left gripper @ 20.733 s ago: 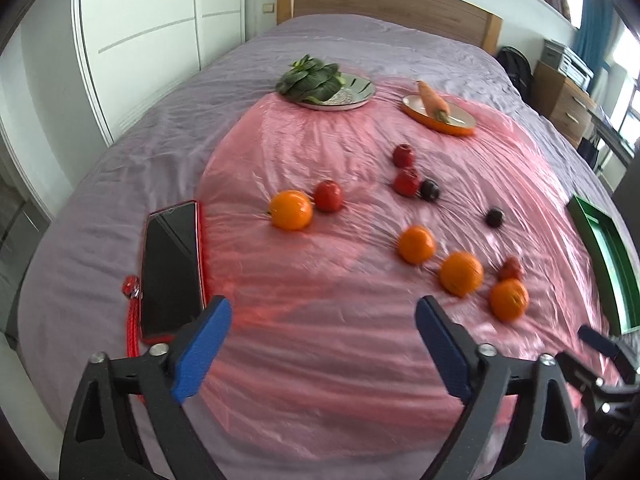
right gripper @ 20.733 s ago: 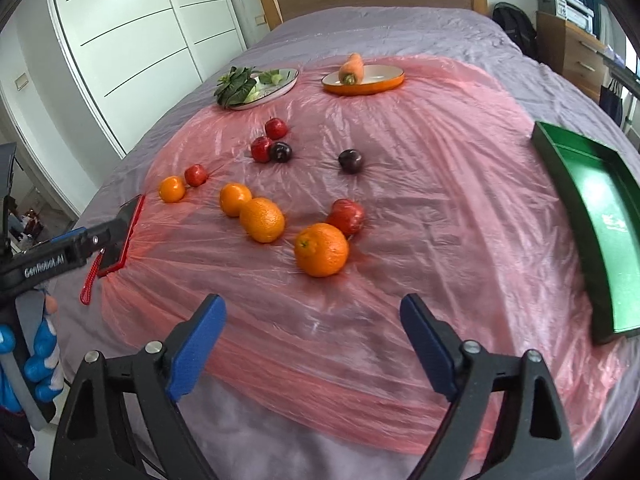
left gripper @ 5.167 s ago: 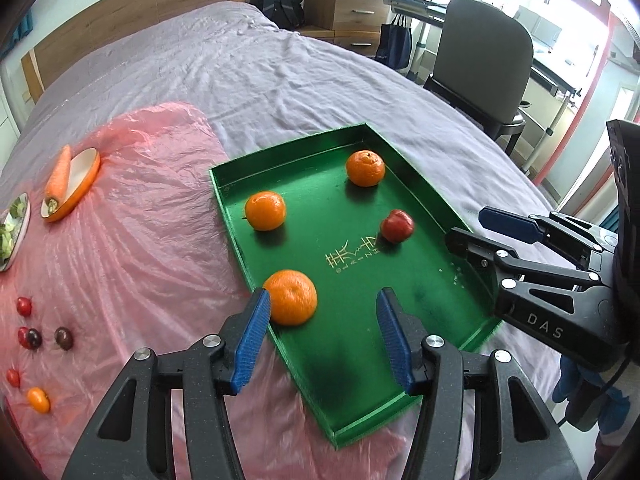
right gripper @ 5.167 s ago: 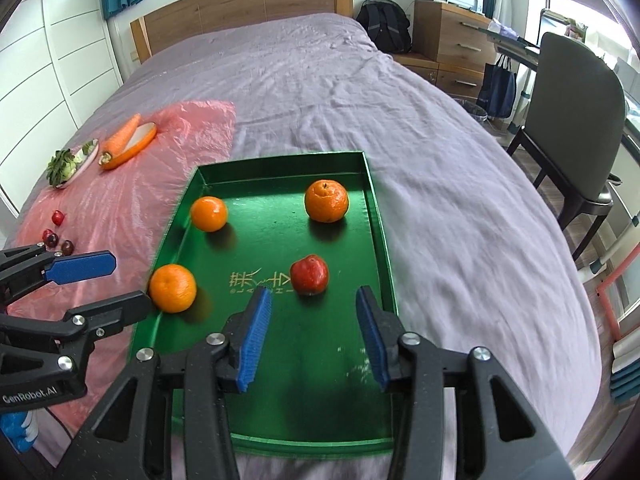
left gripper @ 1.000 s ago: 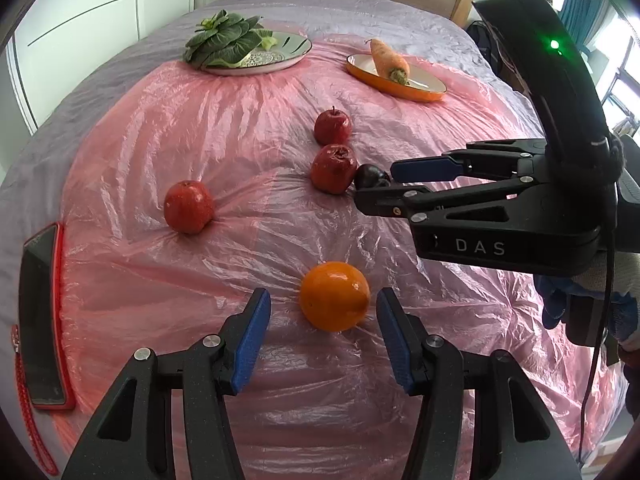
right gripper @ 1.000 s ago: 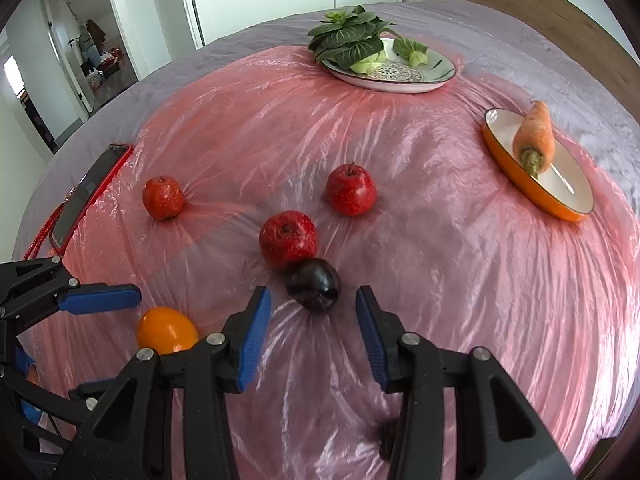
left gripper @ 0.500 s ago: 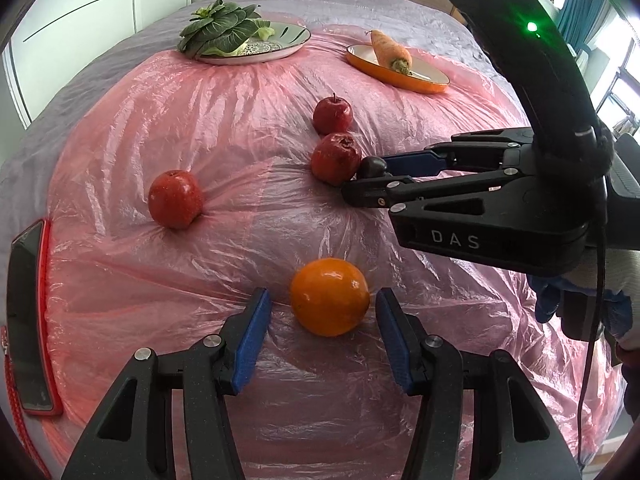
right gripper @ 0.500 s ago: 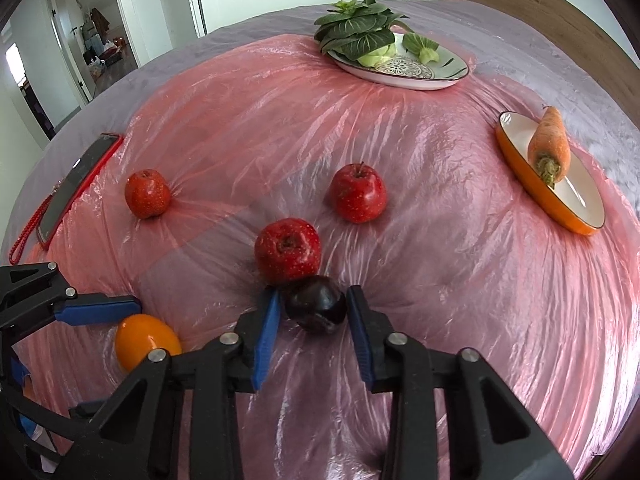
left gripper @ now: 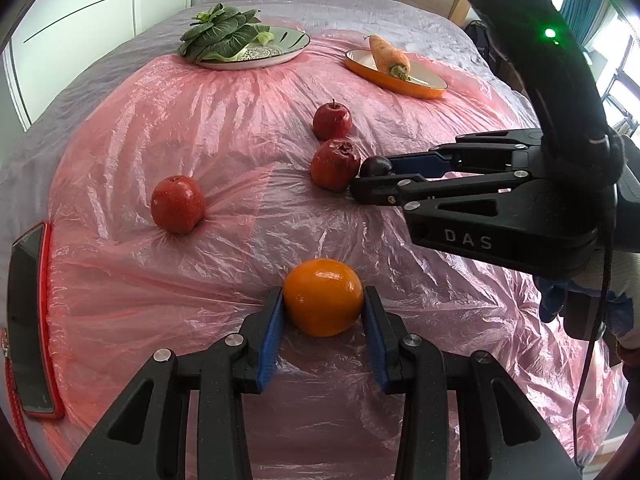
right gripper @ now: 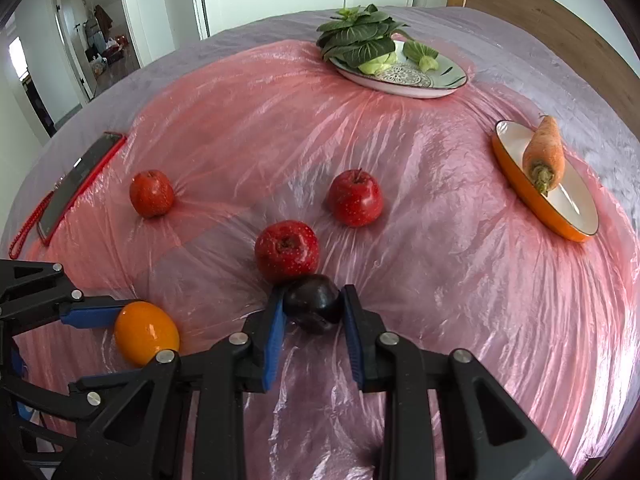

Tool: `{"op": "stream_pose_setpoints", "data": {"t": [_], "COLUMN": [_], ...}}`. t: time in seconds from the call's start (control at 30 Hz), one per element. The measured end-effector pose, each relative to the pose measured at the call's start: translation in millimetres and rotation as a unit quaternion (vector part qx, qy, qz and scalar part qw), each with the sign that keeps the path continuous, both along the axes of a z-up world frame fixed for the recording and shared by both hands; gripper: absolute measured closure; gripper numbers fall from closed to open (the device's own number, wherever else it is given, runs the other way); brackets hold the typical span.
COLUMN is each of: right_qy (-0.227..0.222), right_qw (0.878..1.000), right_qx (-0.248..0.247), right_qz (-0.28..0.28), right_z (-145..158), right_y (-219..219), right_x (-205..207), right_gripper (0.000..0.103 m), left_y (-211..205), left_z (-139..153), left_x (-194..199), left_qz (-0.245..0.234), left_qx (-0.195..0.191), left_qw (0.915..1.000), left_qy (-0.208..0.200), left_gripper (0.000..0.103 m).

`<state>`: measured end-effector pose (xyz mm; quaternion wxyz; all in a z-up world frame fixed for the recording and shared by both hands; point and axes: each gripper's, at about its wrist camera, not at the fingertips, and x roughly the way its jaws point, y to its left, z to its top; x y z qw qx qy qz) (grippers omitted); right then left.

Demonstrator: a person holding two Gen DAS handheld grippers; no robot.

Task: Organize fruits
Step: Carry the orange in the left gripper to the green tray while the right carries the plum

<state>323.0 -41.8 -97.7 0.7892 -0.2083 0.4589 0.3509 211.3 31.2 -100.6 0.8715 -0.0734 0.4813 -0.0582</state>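
Note:
My left gripper (left gripper: 323,304) is shut on an orange (left gripper: 323,297) that rests on the pink plastic sheet (left gripper: 240,128); the orange also shows in the right wrist view (right gripper: 146,333). My right gripper (right gripper: 312,304) is shut on a dark plum (right gripper: 313,303), which touches a red apple (right gripper: 287,251). In the left wrist view the right gripper (left gripper: 370,180) holds the plum (left gripper: 375,166) next to that apple (left gripper: 335,164). Two more red apples lie loose, one behind (left gripper: 332,121) and one at the left (left gripper: 178,204).
A plate of leafy greens (left gripper: 240,42) and an orange dish with a carrot (left gripper: 396,70) stand at the far side of the bed. A phone in a red case (left gripper: 28,320) lies at the left edge of the sheet.
Both grippers closed: the left fingers came in onto the orange and the right fingers tightened on the plum. Both moved slightly forward.

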Motion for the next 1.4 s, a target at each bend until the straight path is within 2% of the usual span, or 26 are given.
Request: {"op": "stream_pose_setpoints", "data": {"t": [0.6,0.97,1.4], "right_qy": [-0.004,0.011,0.031], "right_qw": [0.999,0.997,0.994], "right_qx": [0.029,0.048,0.053], "right_qz": [-0.024,-0.055,-0.091], "right_z": [39.9,58.0,64.6], "right_y": [-23.2,-59.4,-101.2], "right_x": [-24.1,-73.4,-142.3], "right_gripper": [0.072,0.072,0.072], "left_y": [-2.8,-10.5,-29.3], "left_z": [27.4,51.8,63.5], "left_x": [-13.3,-39.3,-84.0], "left_qz": [0.005,-0.004,-0.026], "left_qx": [0.000,0.004,0.014], "left_qw": [0.9998,0.9994,0.9990], "left_qy": [-0.019,-0.033,-0.034], "left_gripper": [0.070,0.070,0.070]}}
